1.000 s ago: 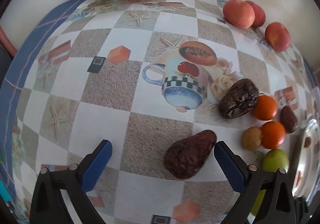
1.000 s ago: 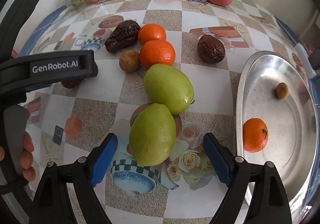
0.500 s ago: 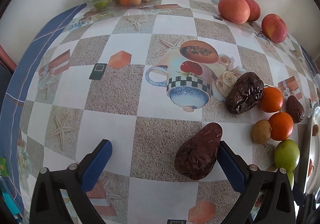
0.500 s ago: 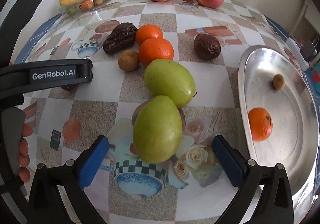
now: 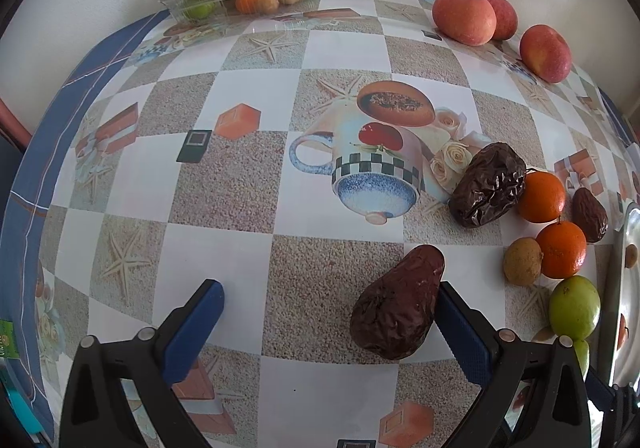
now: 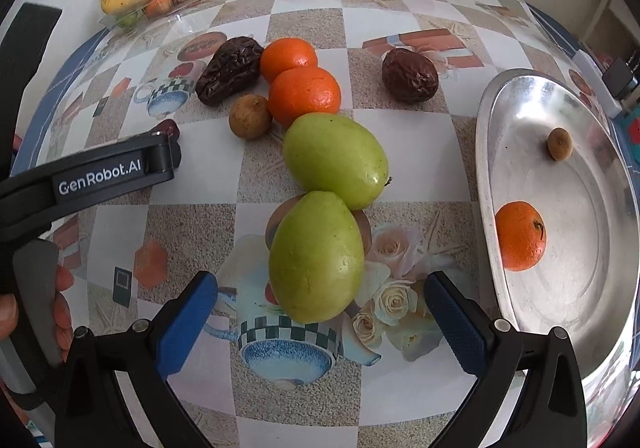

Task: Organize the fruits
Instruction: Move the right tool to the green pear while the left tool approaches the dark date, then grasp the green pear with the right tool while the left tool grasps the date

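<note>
Fruits lie scattered over a patterned tablecloth (image 5: 248, 176). In the left wrist view, the left gripper (image 5: 330, 318) is spread wide, gripping nothing; a wrinkled dark brown fruit (image 5: 398, 302) lies inside the span, hard against the right-hand pad and far from the other. To take it cleanly, I judge the tool should shift rightward so the fruit sits centred before closing, or the far pad will shove it sideways. Beyond lie a bigger wrinkled dark fruit (image 5: 488, 184), two oranges (image 5: 542, 196) and a small brown fruit (image 5: 522, 261).

In the right wrist view, the right gripper (image 6: 322, 318) is likewise open and empty, straddling the near end of a green fruit (image 6: 316, 256) that touches a second green fruit (image 6: 335, 160) behind it. Advancing until the pads flank its widest part, then closing gently, seems wise: smooth skin may slip. The silver tray (image 6: 500, 120), just right, already holds an orange (image 6: 520, 235) and a small brown fruit (image 6: 559, 143).
</note>
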The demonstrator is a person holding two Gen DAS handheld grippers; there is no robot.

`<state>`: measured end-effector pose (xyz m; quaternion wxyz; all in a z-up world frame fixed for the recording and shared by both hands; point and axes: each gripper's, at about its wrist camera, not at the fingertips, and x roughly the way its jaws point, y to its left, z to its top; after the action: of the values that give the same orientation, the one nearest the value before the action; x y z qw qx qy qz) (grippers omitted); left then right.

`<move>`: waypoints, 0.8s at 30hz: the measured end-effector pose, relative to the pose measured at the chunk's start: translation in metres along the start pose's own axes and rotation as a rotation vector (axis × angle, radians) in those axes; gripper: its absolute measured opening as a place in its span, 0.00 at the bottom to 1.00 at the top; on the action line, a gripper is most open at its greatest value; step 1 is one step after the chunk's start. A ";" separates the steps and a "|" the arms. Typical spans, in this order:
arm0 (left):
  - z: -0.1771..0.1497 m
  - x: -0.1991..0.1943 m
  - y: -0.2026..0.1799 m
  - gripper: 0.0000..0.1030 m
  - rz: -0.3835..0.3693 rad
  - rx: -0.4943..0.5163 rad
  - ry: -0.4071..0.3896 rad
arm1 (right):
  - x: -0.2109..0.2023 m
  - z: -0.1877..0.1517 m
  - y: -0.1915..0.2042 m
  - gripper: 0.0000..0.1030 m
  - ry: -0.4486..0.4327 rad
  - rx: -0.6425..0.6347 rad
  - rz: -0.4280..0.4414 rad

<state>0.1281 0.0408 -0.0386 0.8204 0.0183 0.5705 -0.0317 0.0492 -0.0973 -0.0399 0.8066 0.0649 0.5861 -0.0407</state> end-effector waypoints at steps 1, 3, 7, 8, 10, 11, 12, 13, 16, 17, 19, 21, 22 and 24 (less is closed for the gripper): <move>0.000 0.000 0.000 1.00 0.000 0.000 0.000 | 0.000 0.001 -0.001 1.00 0.000 0.006 0.003; 0.000 0.000 0.000 1.00 0.000 0.000 0.000 | -0.002 -0.002 -0.004 1.00 -0.002 0.015 0.008; -0.002 0.000 0.001 1.00 0.000 0.000 0.002 | -0.014 -0.005 -0.015 0.89 -0.021 0.025 0.011; -0.002 0.001 0.000 1.00 0.000 0.002 0.011 | -0.017 -0.005 -0.016 0.83 -0.026 0.022 0.018; 0.001 0.002 0.000 1.00 -0.003 0.013 0.026 | -0.021 -0.004 -0.016 0.63 -0.036 0.011 0.033; 0.001 0.002 0.000 1.00 -0.004 0.020 0.030 | -0.023 -0.002 -0.016 0.59 -0.038 0.007 0.039; 0.002 0.002 0.000 0.98 -0.005 0.024 0.030 | -0.025 -0.002 -0.016 0.54 -0.039 0.008 0.043; 0.002 0.001 0.000 0.95 -0.006 0.026 0.027 | -0.025 -0.002 -0.017 0.51 -0.042 0.011 0.044; 0.005 -0.003 -0.003 0.81 -0.014 0.042 0.019 | -0.031 -0.002 -0.016 0.42 -0.057 0.014 0.051; 0.006 -0.005 -0.004 0.78 -0.017 0.049 0.017 | -0.033 -0.001 -0.016 0.40 -0.063 0.015 0.051; 0.007 -0.007 -0.007 0.67 -0.023 0.061 0.016 | -0.036 -0.001 -0.019 0.39 -0.061 0.019 0.054; 0.008 -0.010 -0.010 0.54 -0.030 0.073 0.017 | -0.035 -0.001 -0.020 0.39 -0.049 0.026 0.063; 0.008 -0.011 -0.012 0.46 -0.038 0.080 0.019 | -0.035 -0.003 -0.020 0.39 -0.051 0.028 0.064; 0.009 -0.013 -0.014 0.34 -0.061 0.086 0.026 | -0.038 -0.004 -0.019 0.39 -0.053 0.027 0.066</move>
<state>0.1307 0.0263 -0.0235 0.8102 0.0365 0.5794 -0.0809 0.0313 -0.1160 -0.0057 0.8219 0.0940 0.5613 -0.0239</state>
